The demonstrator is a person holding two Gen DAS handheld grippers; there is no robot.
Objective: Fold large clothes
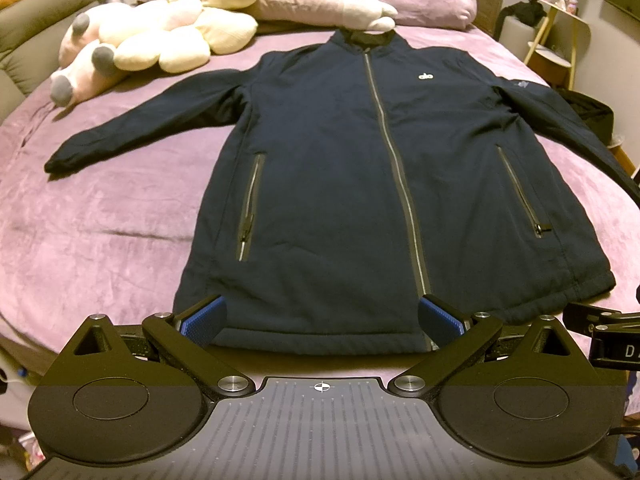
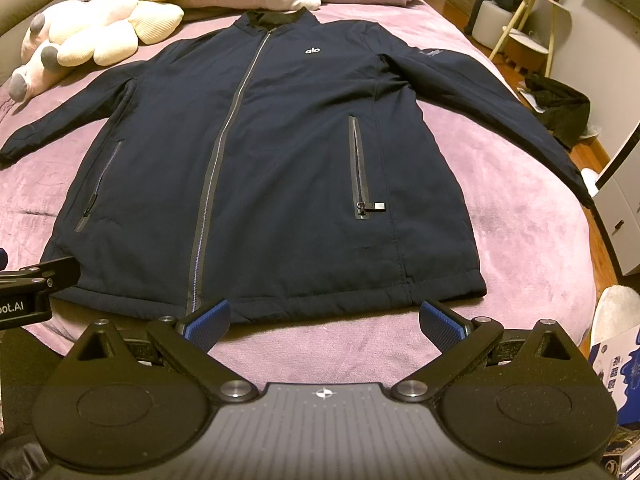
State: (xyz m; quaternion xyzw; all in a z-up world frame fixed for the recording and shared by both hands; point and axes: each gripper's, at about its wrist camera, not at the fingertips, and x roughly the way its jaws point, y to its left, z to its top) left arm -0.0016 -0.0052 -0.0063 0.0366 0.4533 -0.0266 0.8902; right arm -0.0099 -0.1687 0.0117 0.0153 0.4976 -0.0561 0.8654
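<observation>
A dark navy zip jacket [image 1: 340, 168] [image 2: 272, 152] lies face up and flat on a purple bed, collar far, hem near, both sleeves spread outward. Its front zipper is closed. My left gripper [image 1: 322, 320] hovers open at the hem, left of the zipper's lower end, with nothing between its blue pads [image 1: 204, 320]. My right gripper [image 2: 324, 322] is open just short of the hem's right half, over bare blanket. The right sleeve [image 2: 500, 112] runs toward the bed's right edge. The other gripper's black body shows at each view's side.
Purple blanket [image 1: 100, 220] covers the bed. Plush toys [image 1: 160, 40] and a long pillow [image 1: 320, 4] lie at the head beyond the collar. Right of the bed are a stool, a side table [image 2: 532, 20], dark clothes on the floor [image 2: 560, 108] and a box [image 2: 616, 364].
</observation>
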